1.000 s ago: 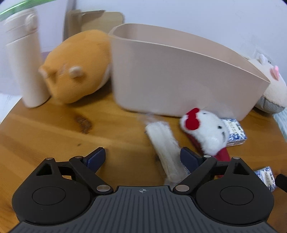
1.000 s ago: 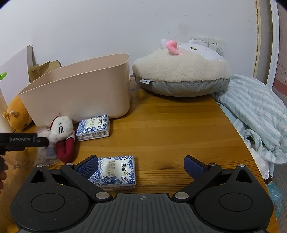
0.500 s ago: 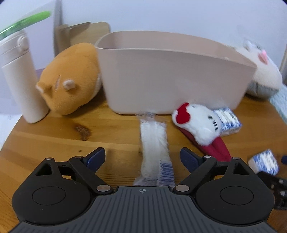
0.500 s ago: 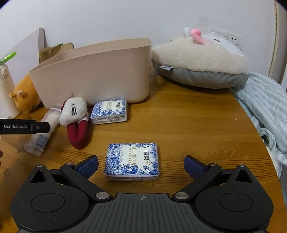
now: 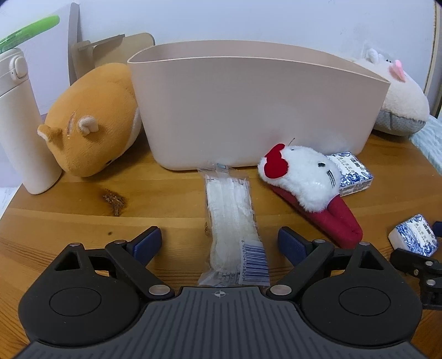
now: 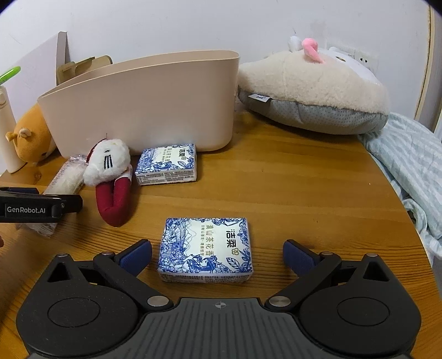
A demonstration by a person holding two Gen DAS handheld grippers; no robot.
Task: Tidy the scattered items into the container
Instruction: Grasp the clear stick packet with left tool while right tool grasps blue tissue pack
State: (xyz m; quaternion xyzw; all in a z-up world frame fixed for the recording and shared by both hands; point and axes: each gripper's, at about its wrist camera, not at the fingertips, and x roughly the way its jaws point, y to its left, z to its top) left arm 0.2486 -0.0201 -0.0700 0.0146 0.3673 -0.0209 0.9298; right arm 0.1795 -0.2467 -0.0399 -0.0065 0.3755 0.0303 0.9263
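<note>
Both views are evenly lit by soft indoor light, with no hard glare. Shadows are faint and short, pooling under the bin (image 5: pixel 257 110) and the tissue pack (image 6: pixel 205 250). Focus is sharp across the table (image 6: pixel 304 187). Fisheye distortion bends the table edge and rounds the corners into dark vignettes. The wall (image 5: pixel 248 19) looks slightly bluish in the left view.
</note>
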